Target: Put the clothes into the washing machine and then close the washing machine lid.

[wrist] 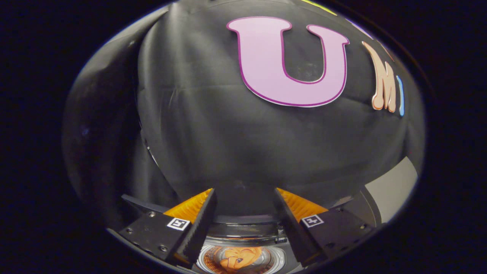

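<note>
My gripper (243,199) is open, its two fingers spread wide with nothing between them. It hangs high above the washing machine. Far below, between the bases of the fingers, I see the round metal tub opening (279,257) of the washing machine. An orange piece of clothing (237,258) lies crumpled inside the tub. The dark rim of the machine (243,220) runs across just beyond the tub, between the fingers. The lid itself I cannot make out.
The black cloth wall of the booth (228,133) rises straight ahead beyond the fingers. A pale grey surface (392,190) shows to the right of the right finger. A dark fold of cloth (102,152) hangs to the left.
</note>
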Motion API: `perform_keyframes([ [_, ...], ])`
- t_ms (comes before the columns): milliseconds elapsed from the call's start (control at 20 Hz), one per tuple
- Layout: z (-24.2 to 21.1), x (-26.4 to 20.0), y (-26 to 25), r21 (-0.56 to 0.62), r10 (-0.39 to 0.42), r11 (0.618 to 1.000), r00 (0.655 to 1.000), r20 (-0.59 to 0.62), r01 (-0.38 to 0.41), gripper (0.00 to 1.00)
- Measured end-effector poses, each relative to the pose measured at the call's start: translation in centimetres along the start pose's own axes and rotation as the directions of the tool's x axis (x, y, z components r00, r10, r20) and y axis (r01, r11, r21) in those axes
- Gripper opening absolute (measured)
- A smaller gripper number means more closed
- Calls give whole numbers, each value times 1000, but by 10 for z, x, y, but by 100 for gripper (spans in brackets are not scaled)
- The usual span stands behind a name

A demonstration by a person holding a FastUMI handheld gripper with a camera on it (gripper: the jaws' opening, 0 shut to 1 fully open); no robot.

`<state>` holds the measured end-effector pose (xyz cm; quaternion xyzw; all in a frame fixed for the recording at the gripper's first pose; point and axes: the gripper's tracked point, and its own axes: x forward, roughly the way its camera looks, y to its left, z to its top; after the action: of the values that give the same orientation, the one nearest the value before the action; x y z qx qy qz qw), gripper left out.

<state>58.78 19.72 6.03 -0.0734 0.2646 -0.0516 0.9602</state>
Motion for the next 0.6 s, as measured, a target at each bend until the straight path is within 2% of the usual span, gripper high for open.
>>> perform_keyframes([
  [600,-1,1,0,-7,14,1000,1000,-19,-14,92],
])
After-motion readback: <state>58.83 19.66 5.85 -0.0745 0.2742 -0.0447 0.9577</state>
